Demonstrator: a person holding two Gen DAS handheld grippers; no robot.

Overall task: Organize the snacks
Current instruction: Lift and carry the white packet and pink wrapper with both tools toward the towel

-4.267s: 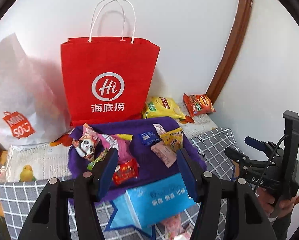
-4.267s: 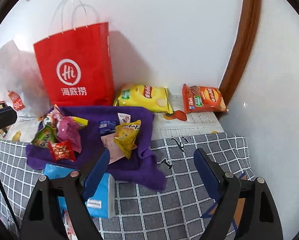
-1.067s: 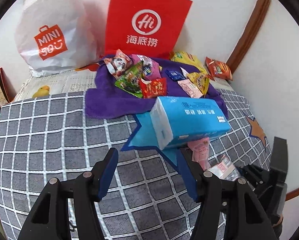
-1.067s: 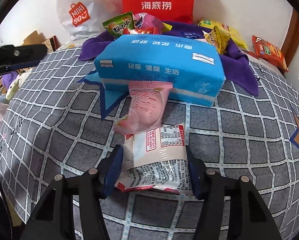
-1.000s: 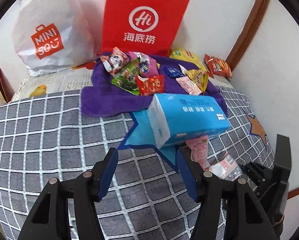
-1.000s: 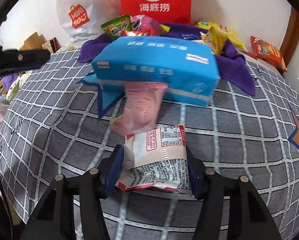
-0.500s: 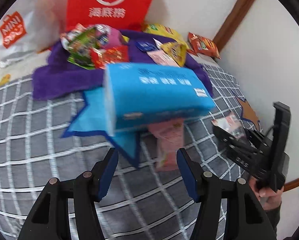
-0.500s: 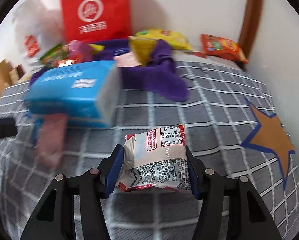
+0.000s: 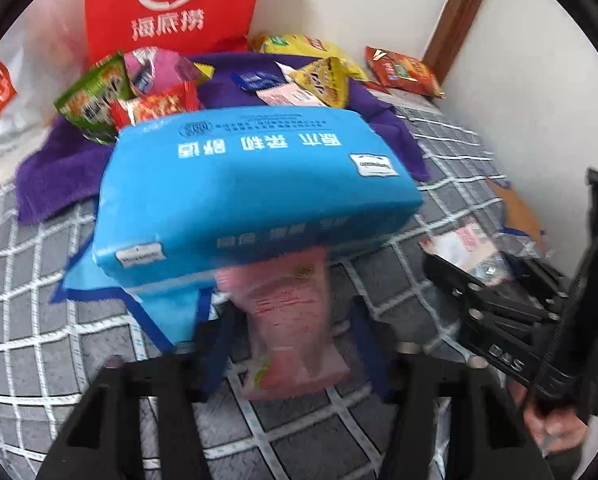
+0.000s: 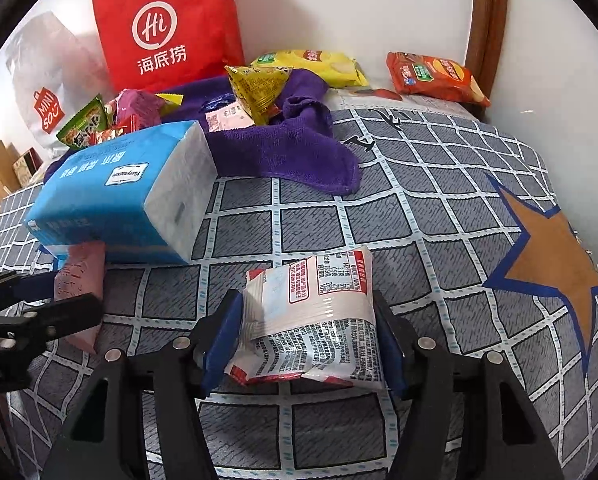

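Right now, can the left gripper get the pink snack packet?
Probably yes. The left gripper already has the pink packet between its jaws, though the packet's far end is tucked under the blue tissue pack.

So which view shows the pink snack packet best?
The left wrist view: the pink snack packet lies centred between its fingers, one end under the blue tissue pack. The right wrist view shows only a strip beside the left gripper.

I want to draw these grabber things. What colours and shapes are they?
Each gripper is black, with two angular arms carrying small silver bolts and flat blue pads on the fingers. That goes for the left gripper and the right gripper. Seen from the side, the right one has white lettering on its black body.
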